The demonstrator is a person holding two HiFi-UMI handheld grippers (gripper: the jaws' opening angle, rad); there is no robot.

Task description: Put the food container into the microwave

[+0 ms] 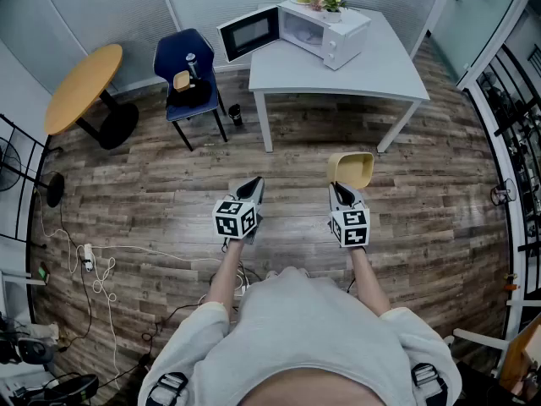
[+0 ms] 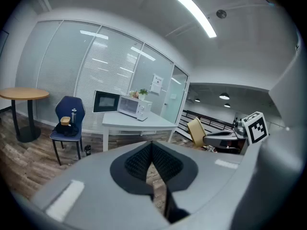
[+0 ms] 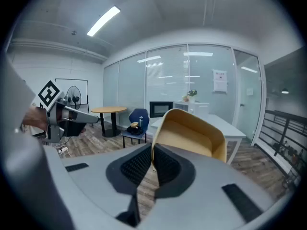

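I hold a tan food container [image 1: 352, 169] by its rim in my right gripper [image 1: 341, 191], which is shut on it; the container [image 3: 192, 134] stands up on edge ahead of the jaws, its hollow facing me. The container [image 2: 197, 131] also shows in the left gripper view, at the right. My left gripper [image 1: 248, 191] is shut with nothing in it, level with the right one. The white microwave [image 1: 323, 30] sits on the white table [image 1: 372, 73] far ahead, its door [image 1: 248, 32] swung open to the left. Both grippers hang over the wooden floor, well short of the table.
A blue chair [image 1: 189, 81] with a bottle and a small bowl stands left of the table. A round wooden table [image 1: 83, 86] is further left. Cables [image 1: 100, 269] lie on the floor at left. A small plant [image 1: 325, 3] sits on top of the microwave. Railings [image 1: 512, 117] run along the right.
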